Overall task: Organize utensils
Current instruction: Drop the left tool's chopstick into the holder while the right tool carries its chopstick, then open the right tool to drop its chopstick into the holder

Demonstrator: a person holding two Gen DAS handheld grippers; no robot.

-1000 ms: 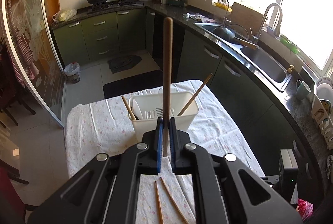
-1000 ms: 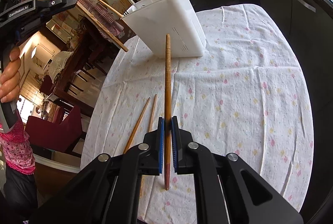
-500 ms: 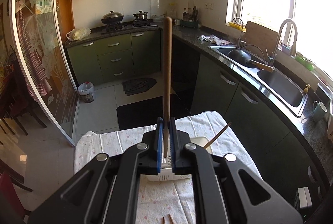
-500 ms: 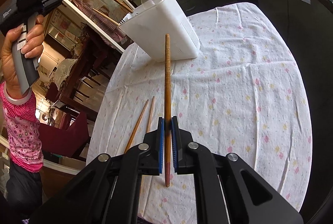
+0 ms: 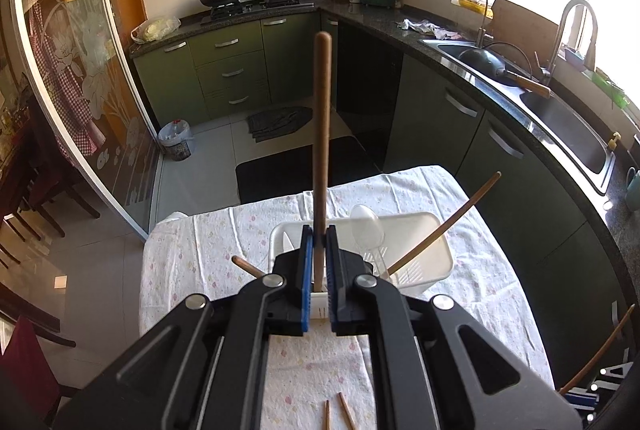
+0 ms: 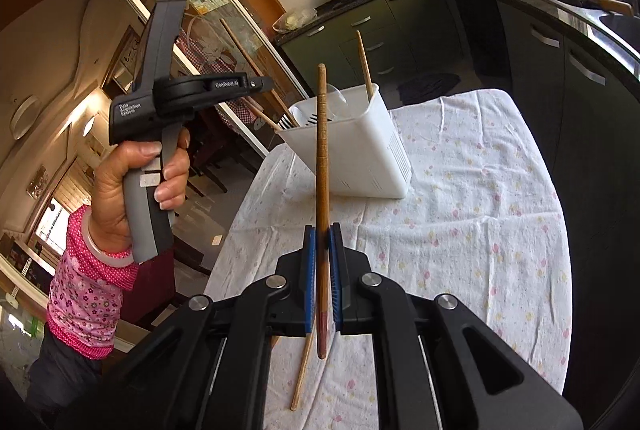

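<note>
My left gripper [image 5: 319, 238] is shut on a brown chopstick [image 5: 321, 134] that stands upright, held above the white utensil basket [image 5: 424, 270]. The basket holds a clear plastic spoon [image 5: 366, 226], a fork and a slanted chopstick [image 5: 444, 226]. My right gripper [image 6: 321, 242] is shut on another chopstick [image 6: 322, 150], held above the table in front of the basket [image 6: 360, 158]. The left gripper [image 6: 256, 84] shows in the right wrist view, high and left of the basket. Loose chopsticks [image 5: 344, 412] lie on the tablecloth; one also shows in the right wrist view [image 6: 302, 374].
The table wears a white flowered cloth [image 6: 460, 230]. Green kitchen cabinets [image 5: 232, 70], a counter with a sink [image 5: 568, 118] and a stove lie beyond. A glass sliding door [image 5: 80, 70] stands at left. A small bin [image 5: 176, 140] stands on the floor.
The left gripper dipped its view back down over the basket, its chopstick still held. The right gripper lifted and tilted up with its chopstick, nearer the basket.
</note>
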